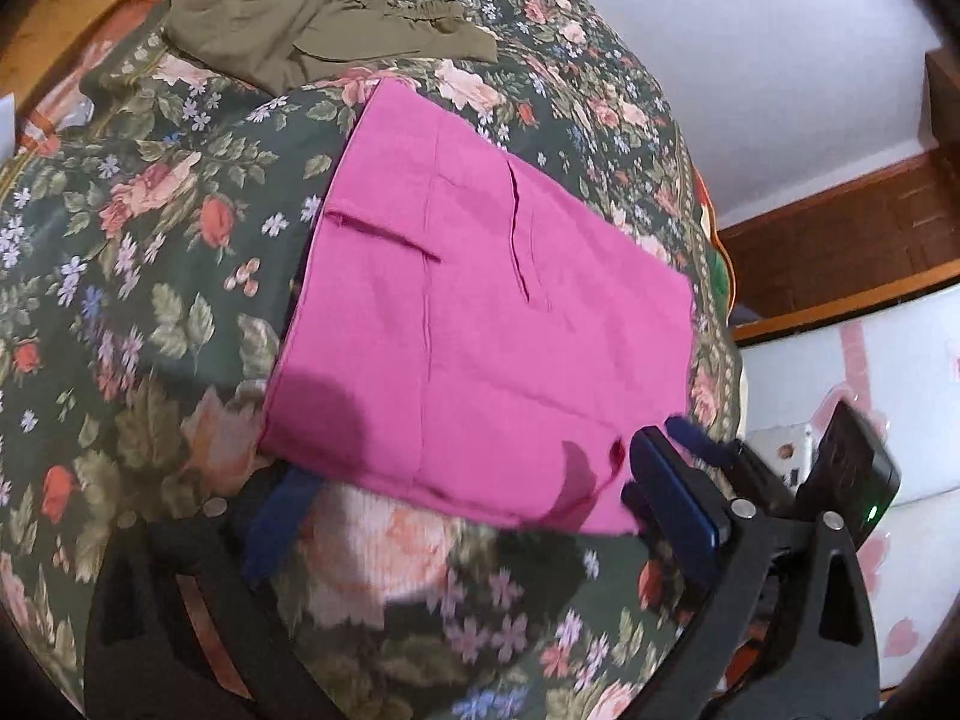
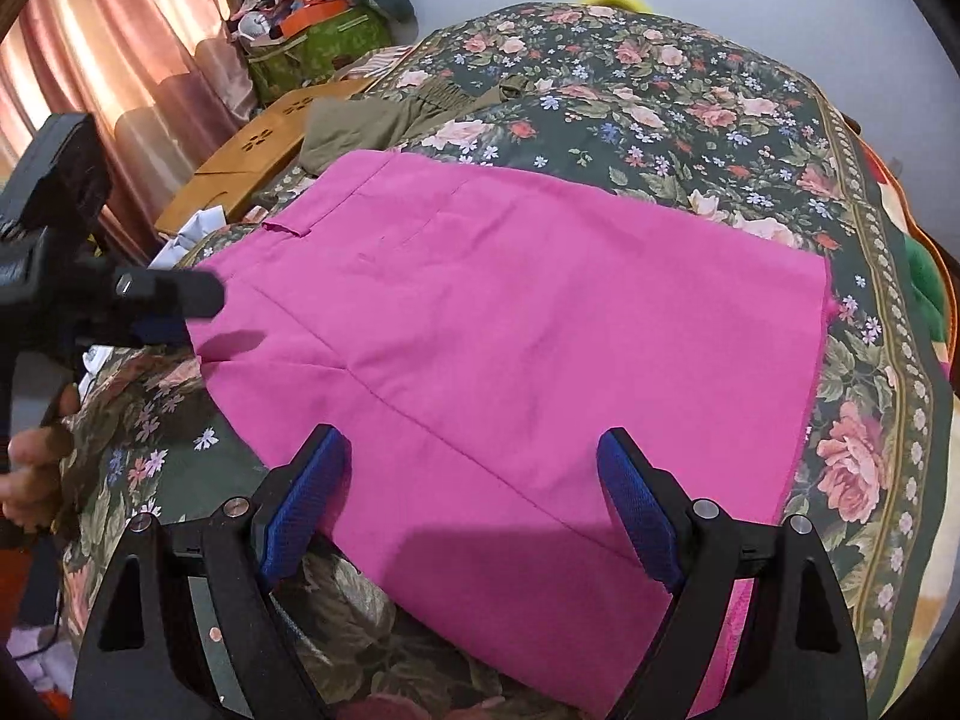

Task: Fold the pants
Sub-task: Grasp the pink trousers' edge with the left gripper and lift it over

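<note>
Your pink pants (image 2: pixel 510 348) lie flat on the floral bedspread (image 2: pixel 690 114), folded into a broad rectangle, with a pocket slit and seams showing on the upper face. Their near edge runs right under your right gripper (image 2: pixel 474 504): its two blue-padded fingers (image 2: pixel 303 504) stand wide apart over the cloth, one above the near left part of the edge, the other over the pink itself. Nothing is pinched between them.

Your left gripper (image 1: pixel 474 516) sits at the pants' other near edge. Its fingers are apart as well — the left pad (image 1: pixel 282 522) is blurred and appears tucked just beneath the hem, while the right pad (image 1: pixel 678 498) sits beside the corner of the cloth. Whether either pad actually touches the fabric you cannot tell from the blur.

Further out, an olive-green garment (image 1: pixel 282 24) lies crumpled on the bedspread beyond the far end of the pants, close to it. Off the bed's side stand a wooden lap table (image 2: pixel 258 150) and pink curtains (image 2: pixel 120 60) — and your hand (image 2: pixel 30 474) shows at the left edge of the right wrist view.
</note>
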